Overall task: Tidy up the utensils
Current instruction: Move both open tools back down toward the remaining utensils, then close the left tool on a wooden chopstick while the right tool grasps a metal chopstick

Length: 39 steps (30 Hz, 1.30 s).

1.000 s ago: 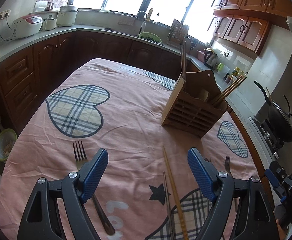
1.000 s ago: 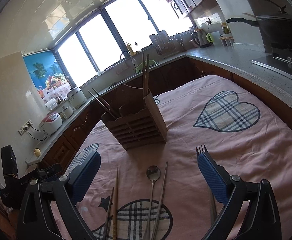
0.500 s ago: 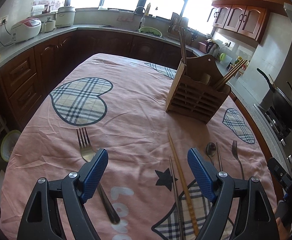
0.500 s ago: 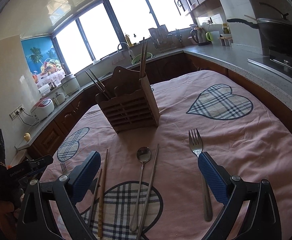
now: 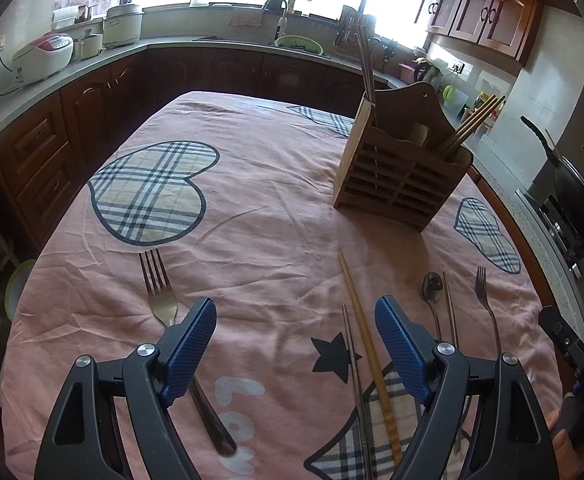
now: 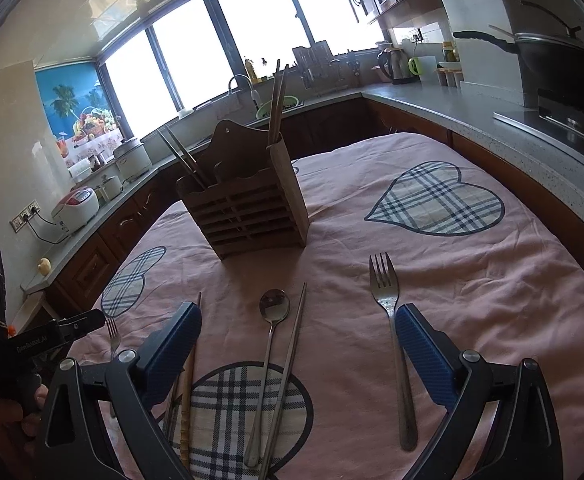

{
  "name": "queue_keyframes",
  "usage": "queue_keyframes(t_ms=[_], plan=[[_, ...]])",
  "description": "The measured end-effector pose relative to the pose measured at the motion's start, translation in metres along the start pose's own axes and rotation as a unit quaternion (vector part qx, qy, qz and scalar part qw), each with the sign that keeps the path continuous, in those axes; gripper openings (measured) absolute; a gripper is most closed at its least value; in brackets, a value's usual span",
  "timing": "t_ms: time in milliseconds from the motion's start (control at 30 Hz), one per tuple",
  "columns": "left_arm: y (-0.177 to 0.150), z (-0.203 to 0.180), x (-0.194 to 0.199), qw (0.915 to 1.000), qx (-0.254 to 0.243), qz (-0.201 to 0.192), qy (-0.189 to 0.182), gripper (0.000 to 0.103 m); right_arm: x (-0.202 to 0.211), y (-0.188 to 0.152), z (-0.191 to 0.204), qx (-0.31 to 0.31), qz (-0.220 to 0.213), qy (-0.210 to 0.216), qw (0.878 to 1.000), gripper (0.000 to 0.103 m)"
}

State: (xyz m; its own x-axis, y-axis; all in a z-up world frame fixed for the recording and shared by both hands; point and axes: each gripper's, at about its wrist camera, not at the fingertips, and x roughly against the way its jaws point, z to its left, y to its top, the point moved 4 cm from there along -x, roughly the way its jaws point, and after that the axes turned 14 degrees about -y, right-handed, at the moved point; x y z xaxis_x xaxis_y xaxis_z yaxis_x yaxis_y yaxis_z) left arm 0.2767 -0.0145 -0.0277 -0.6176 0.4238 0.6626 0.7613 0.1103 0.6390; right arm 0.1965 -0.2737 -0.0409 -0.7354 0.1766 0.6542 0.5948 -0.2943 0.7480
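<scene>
both views now sit lower, showing more cutlery on the surface [image 5: 275, 216] before the wooden holder [image 5: 396, 176]. left gripper [image 5: 295, 316] and right gripper [image 6: 298, 330] fingers are wide open, holding nothing.

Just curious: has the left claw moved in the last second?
Yes. The left claw tipped downward: the wooden holder sits higher in its view, with more loose cutlery showing.

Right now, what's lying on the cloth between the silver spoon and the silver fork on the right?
One thin metal chopstick lies beside the silver spoon; from it to the silver fork there is only bare pink tablecloth. The right wrist view shows it best.
</scene>
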Motion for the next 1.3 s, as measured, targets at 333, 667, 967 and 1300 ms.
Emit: queue_keyframes(t_ms=[333, 667, 967, 1300], plan=[[0.012, -0.008, -0.040, 0.9985, -0.026, 0.047, 0.009, 0.081, -0.029, 0.003, 0.002, 0.002, 0.037, 0.002, 0.999, 0.077], [0.028, -0.009, -0.089, 0.9951, -0.038, 0.090, 0.013, 0.077, -0.072, 0.009, 0.012, 0.019, 0.086, 0.005, 0.996, 0.048], [0.037, -0.011, -0.132, 0.9907, -0.050, 0.126, 0.011, 0.066, -0.109, 0.013, 0.021, 0.042, 0.117, -0.004, 0.992, 0.031], [0.037, -0.011, -0.169, 0.9854, -0.067, 0.156, 0.015, 0.043, -0.137, 0.002, 0.027, 0.068, 0.155, -0.013, 0.986, 0.025]])
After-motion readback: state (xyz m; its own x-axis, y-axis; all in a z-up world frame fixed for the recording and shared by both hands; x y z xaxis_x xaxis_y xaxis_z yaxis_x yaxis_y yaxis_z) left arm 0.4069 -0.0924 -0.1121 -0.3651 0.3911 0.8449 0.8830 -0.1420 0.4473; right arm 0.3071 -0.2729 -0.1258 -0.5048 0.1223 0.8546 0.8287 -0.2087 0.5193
